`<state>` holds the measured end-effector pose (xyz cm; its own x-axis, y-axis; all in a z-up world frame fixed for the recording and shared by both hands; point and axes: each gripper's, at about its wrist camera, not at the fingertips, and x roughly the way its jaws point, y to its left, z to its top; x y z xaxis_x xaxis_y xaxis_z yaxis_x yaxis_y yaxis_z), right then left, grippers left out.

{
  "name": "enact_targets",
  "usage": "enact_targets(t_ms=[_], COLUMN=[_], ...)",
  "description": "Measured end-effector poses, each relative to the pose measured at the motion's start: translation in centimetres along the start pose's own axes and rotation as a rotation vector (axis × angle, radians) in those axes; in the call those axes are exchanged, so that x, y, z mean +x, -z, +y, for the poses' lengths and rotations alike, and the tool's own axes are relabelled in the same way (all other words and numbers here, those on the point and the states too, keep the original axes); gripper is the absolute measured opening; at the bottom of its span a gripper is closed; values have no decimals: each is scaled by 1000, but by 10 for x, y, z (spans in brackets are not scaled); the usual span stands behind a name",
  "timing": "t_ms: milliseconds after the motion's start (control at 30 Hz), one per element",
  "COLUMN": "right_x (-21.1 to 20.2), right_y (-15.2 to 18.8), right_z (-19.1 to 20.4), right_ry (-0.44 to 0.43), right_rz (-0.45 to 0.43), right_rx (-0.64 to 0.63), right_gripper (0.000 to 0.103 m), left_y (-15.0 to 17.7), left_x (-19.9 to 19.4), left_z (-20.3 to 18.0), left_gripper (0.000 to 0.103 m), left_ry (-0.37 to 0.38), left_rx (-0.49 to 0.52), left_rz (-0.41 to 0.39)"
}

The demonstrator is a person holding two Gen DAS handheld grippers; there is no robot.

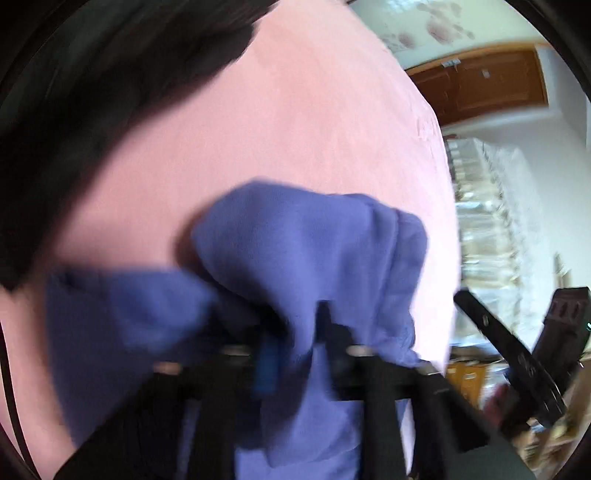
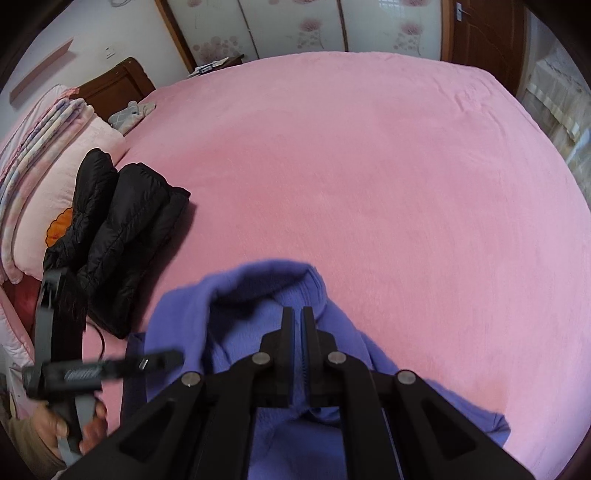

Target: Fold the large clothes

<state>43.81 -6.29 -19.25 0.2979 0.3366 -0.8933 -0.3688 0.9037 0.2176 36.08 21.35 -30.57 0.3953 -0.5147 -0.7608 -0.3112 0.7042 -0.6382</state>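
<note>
Two grippers, right [image 2: 298, 317] and left [image 1: 295, 332], each pinching one purple garment [image 2: 258, 295].

Left wrist view close, tilted over pink bedspread [image 1: 295, 129], right wrist view higher, facing wardrobe [image 2: 295, 26], both share bedspread

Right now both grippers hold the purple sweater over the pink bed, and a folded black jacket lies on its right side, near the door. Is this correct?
Not quite. In the right wrist view the black jacket lies on the left side of the pink bed, beside the pillows, not near the door. The right gripper and left gripper do hold the purple sweater.
</note>
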Motion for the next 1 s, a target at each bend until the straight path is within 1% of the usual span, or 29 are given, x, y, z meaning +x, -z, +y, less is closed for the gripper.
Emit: enact_targets(t_ms=[33,67,100,133,167,200,233,267,300,333,367,400,433,500,567,600,667,733,833,867,967,1000], right_x=[-2,-4,-6,-9,-12,-15,-19,-22,-27,-33,-38,-44,-51,-65,-74,-78,-81,-81,-80,-80,-78,-76], right_y=[6,10,16,23,30,36,41,47,53,59,65,71,78,94,109,118,140,160,186,192,205,209], right_z=[-2,-4,-5,-7,-10,-12,-16,-20,-24,-31,-37,-44,-53,-72,-86,-93,-102,-102,-89,-84,-68,-62], right_ry=[-9,-13,-15,-19,-21,-21,-20,-14,-4,10,24,41,61,97,114,122,135,123,82,67,-9,-29], right_rz=[4,7,7,9,11,9,6,2,-5,-14,-22,-32,-42,-54,-52,-43,-16,20,51,52,51,51], right_rx=[7,10,13,16,21,28,36,45,57,73,89,111,137,192,231,248,268,269,243,237,233,235], right_gripper=[3,3,3,3,3,3,3,3,3,3,3,3,3,3,3,3,3,3,3,3,3,3], left_y=[-4,-7,-10,-10,-9,-4,1,12,26,37,53,77,102,152,203,219,258,274,277,279,278,276], left_x=[-4,-7,-12,-15,-18,-22,-26,-30,-34,-38,-42,-44,-46,-47,-46,-46,-47,-49,-52,-57,-56,-59], left_z=[-12,-27,-49,-64,-83,-110,-127,-150,-169,-183,-196,-209,-217,-222,-213,-208,-187,-174,-163,-158,-167,-168], left_gripper=[10,9,9,8,8,8,8,8,8,8,8,8,8,8,8,8,8,8,8,8,8,8], left_ry=[-45,-72,-104,-122,-139,-152,-154,-143,-113,-89,-70,-58,-49,-32,-31,-33,-45,-62,-114,-136,-199,-219], left_rx=[58,123,224,291,382,510,591,714,829,918,1031,1165,1299,1544,1786,1853,2024,2084,2067,2067,2099,2109], left_rz=[-36,-65,-102,-125,-155,-196,-219,-252,-277,-288,-297,-300,-293,-256,-201,-185,-158,-156,-178,-200,-287,-330])
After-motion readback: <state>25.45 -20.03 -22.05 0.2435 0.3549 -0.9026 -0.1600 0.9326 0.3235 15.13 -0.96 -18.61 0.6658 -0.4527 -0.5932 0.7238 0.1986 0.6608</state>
